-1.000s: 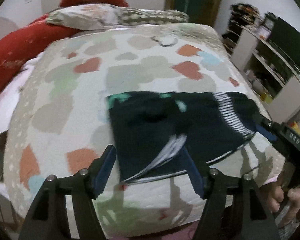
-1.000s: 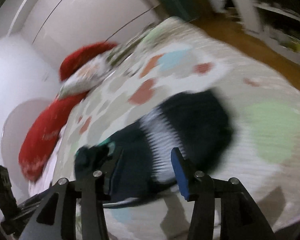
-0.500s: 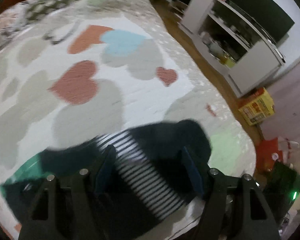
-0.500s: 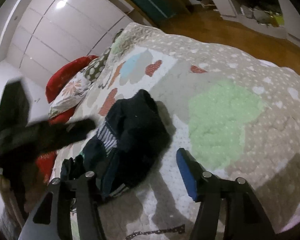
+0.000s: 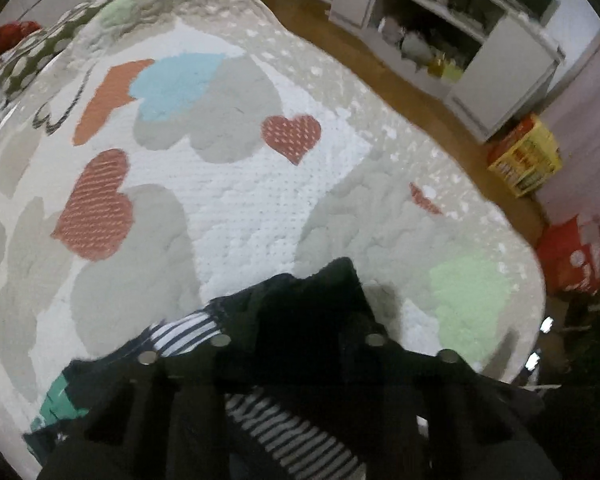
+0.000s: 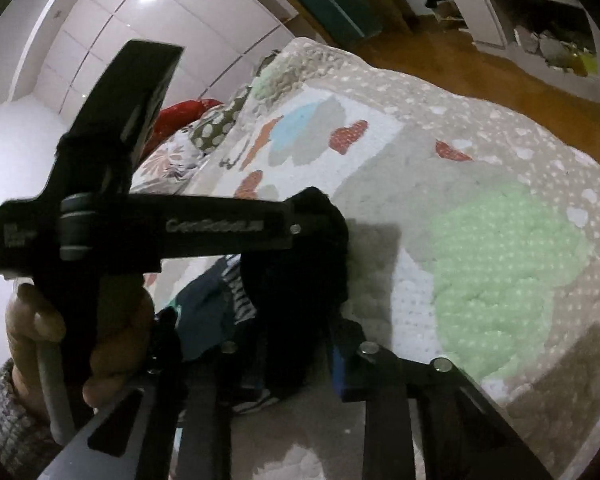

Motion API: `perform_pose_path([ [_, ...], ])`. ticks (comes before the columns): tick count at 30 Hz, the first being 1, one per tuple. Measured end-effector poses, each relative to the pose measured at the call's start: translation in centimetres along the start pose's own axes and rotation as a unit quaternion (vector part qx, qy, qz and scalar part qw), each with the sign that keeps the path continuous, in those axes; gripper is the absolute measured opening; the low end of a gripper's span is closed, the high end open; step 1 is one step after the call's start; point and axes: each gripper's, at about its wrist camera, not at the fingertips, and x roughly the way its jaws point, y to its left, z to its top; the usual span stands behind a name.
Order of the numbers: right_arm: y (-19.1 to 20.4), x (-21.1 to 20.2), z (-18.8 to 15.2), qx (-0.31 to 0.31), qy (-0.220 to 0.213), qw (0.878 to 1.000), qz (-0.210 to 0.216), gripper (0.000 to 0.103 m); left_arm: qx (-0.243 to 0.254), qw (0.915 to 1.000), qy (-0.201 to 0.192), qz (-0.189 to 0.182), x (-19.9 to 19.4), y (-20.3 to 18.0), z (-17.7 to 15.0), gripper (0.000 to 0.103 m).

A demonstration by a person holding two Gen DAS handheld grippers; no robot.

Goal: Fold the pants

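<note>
The dark pants (image 5: 312, 304) with black-and-white stripes and a teal patch lie folded in a bundle near the foot corner of the bed. My left gripper (image 5: 298, 340) sits low over the bundle, its fingers spread around the dark cloth. In the right wrist view the left gripper's body (image 6: 172, 228) and the hand holding it cross the left side above the pants (image 6: 296, 280). My right gripper (image 6: 284, 356) is open, its fingers on either side of the bundle's near end, the blue pad (image 6: 338, 368) beside the cloth.
The bed carries a white quilt (image 5: 236, 184) with grey, red and blue hearts and a green patch (image 6: 504, 264). Pillows (image 6: 204, 132) lie at the head. White shelving (image 5: 460, 32) and a yellow box (image 5: 528, 156) stand on the wooden floor to the right.
Both grippers have come down and closer onto the bundle. The left gripper swung toward the foot corner and now sits right above the cloth, crossing the right wrist view.
</note>
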Motion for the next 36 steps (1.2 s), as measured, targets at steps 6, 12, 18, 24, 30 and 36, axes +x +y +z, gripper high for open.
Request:
perform_pose_path([
  [6, 5.8, -0.7, 0.1, -0.077, -0.003, 0.997, 0.011, 0.021, -0.066, 0.9949, -0.06, -0.046, -5.5, 4.6, -2.7, 0.024],
  [12, 12.8, 0.6, -0.8, -0.153, 0.027, 0.987, 0.045, 0.021, -0.144, 0.9801, -0.12, -0.064, -11.0, 11.3, -7.9, 0.024],
  [18, 19.5, 3.7, -4.1, -0.233, 0.069, 0.969, 0.053, 0.02, -0.222, 0.9592, -0.156, -0.079, -13.1, 18.1, -14.1, 0.024],
  [24, 23.0, 6.5, -7.9, -0.294, 0.101, 0.95, 0.034, 0.02, -0.286, 0.9362, -0.173, -0.108, -12.2, 22.7, -18.9, 0.024],
  [30, 24.3, 8.9, -11.0, -0.338, 0.137, 0.931, 0.018, 0.039, -0.354, 0.9124, -0.16, -0.131, -10.7, 26.0, -22.5, 0.036],
  [36, 23.8, 6.0, -11.1, -0.345, 0.126, 0.93, 0.033, 0.058, -0.375, 0.8971, -0.198, -0.124, -13.9, 27.3, -25.4, 0.05],
])
